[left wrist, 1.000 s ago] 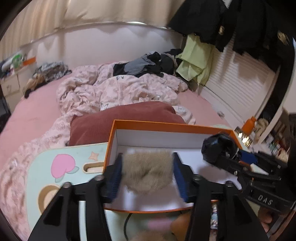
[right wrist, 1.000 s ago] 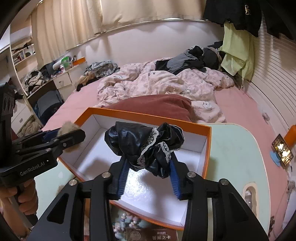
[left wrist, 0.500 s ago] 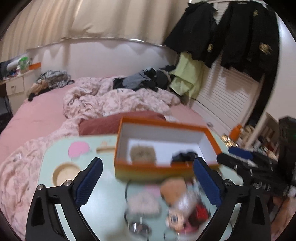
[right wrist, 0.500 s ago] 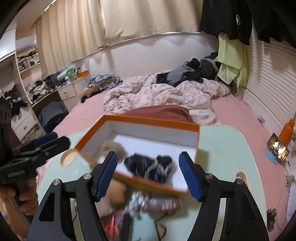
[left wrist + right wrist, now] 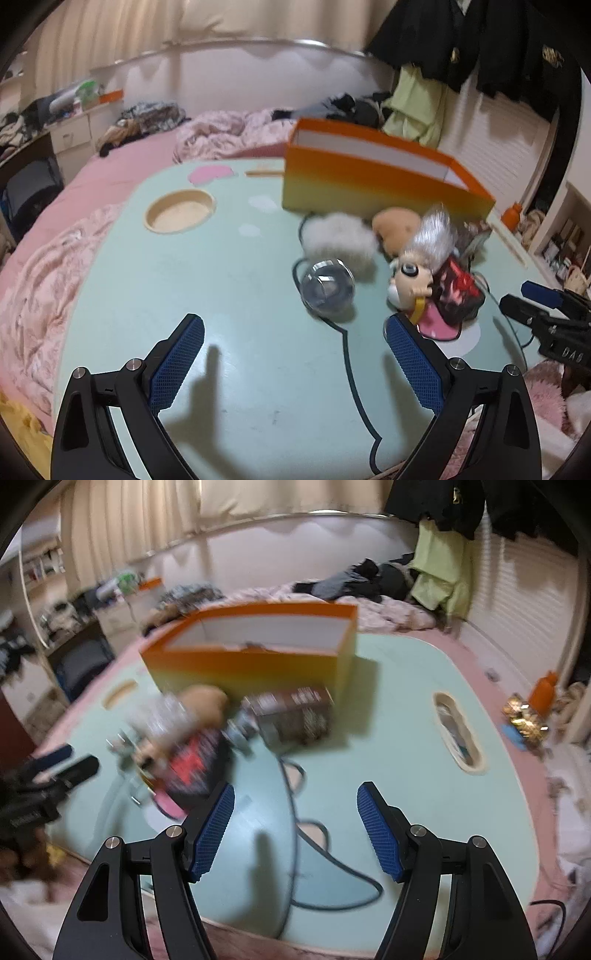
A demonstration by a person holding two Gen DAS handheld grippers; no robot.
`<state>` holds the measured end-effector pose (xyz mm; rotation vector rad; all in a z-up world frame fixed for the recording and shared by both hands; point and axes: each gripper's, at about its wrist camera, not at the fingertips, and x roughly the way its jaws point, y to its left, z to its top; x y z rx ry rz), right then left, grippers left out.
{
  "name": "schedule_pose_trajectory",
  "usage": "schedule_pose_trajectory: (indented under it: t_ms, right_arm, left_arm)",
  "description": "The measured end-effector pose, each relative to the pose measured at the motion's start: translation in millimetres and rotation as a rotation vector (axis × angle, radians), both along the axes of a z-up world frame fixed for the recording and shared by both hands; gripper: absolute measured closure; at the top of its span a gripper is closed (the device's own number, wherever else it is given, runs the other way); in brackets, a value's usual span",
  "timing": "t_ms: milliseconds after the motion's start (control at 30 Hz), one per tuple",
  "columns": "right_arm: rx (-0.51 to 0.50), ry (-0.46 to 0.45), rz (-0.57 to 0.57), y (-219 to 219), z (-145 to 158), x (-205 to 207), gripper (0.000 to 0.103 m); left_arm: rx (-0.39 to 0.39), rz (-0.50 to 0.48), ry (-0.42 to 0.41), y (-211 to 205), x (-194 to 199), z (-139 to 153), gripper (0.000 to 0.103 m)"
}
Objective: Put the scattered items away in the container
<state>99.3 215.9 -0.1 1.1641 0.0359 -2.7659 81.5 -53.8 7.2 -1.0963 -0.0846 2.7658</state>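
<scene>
An orange box point(image 5: 373, 184) with a white inside stands at the far side of the pale green table point(image 5: 207, 295); it also shows in the right wrist view point(image 5: 255, 657). In front of it lie a white fluffy scrunchie point(image 5: 338, 240), a tan plush point(image 5: 395, 225), a clear round ball point(image 5: 327, 290), a silver-haired doll point(image 5: 417, 266) and a red-black item point(image 5: 458, 295). A brown box point(image 5: 291, 718) lies by the orange box. My left gripper point(image 5: 295, 354) is open and empty, low over the table. My right gripper point(image 5: 295, 827) is open and empty.
A black cable point(image 5: 347, 354) runs across the table. The table has a round cup recess point(image 5: 180, 215) and an oval slot point(image 5: 458, 734). A bed with pink bedding point(image 5: 221, 133) lies behind. The other gripper shows at the right edge point(image 5: 546, 317).
Both grippers let go of the tan and black scrunchies into the orange box, opened, and pulled back and down toward the near side of the table.
</scene>
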Motion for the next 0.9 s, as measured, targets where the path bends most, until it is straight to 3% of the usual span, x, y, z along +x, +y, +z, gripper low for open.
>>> schedule_pose_trajectory:
  t_ms: [133, 167, 233, 267, 367, 900]
  right_arm:
    - [0.032, -0.053, -0.026, 2.3, -14.5, -1.0, 0.03]
    - [0.034, -0.057, -0.031, 3.5, -15.1, -1.4, 0.022]
    - [0.043, -0.064, -0.034, 3.8, -15.1, -2.9, 0.018]
    - [0.057, -0.066, -0.037, 2.8, -16.1, -2.9, 0.017]
    - [0.079, -0.08, -0.014, -2.1, -19.9, -3.6, 0.0]
    - [0.081, -0.082, -0.008, -4.4, -22.1, -2.2, 0.0]
  left_arm:
    - [-0.036, -0.001, -0.032, 6.7, -3.5, -10.7, 0.003]
    - [-0.063, -0.002, -0.028, 10.1, -3.1, -12.9, 0.002]
    - [-0.114, -0.02, -0.015, 17.1, -1.1, -16.2, 0.0]
    - [-0.11, -0.032, -0.016, 18.3, -0.3, -16.9, 0.0]
    - [-0.107, -0.034, -0.018, 18.0, -0.2, -16.6, 0.0]
    - [-0.108, -0.034, -0.018, 17.0, -0.3, -17.0, 0.0]
